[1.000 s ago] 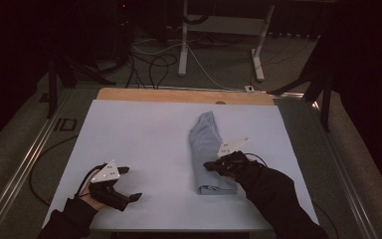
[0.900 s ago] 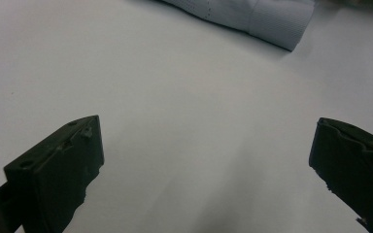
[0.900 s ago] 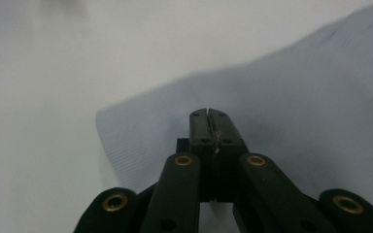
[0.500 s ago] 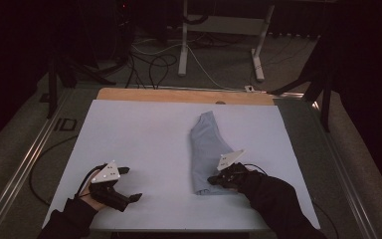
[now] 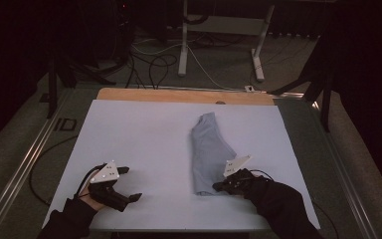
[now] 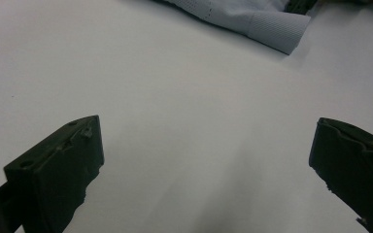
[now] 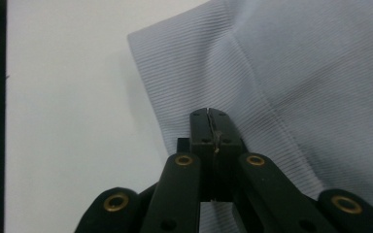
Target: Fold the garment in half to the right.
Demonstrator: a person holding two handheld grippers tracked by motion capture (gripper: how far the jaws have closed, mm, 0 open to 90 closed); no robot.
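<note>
Two black jaws of the right gripper (image 7: 209, 116) stand pressed flat together in the right gripper view, their tips meeting low in the middle of the frame over a pale blue ribbed garment (image 7: 281, 77). Whether any fabric is pinched between the tips cannot be told; the cloth lies directly under and around them. Brass-coloured rivets dot the linkage arms at the bottom of that frame. No brand, label or writing can be read on the gripper or the cloth.

In the high view the right gripper (image 5: 221, 186) sits lower right of centre, at the near end of the folded garment (image 5: 208, 149), with a pale three-cornered plate on top and a dark sleeve (image 5: 283, 209) running off the bottom right.

The left gripper (image 6: 206, 160) has its jaws spread wide in the left gripper view, one block at the lower left of the frame and one at the lower right, with nothing between them but bare white table surface (image 6: 175, 97). A ribbed cuff of the garment (image 6: 277, 29) lies at the top of that frame, well apart from the jaws.

In the high view the left gripper (image 5: 128, 184) rests at the lower left, held by a hand (image 5: 90, 199) in a dark sleeve, well apart from the garment. The garment lies as a long narrow strip running from the frame's middle down towards the right gripper, on the white table (image 5: 139, 134), which has a wooden strip (image 5: 179, 95) along its far edge. Cables (image 5: 154, 64) trail over the dark floor in the upper part of the frame. No containers appear on the table.
</note>
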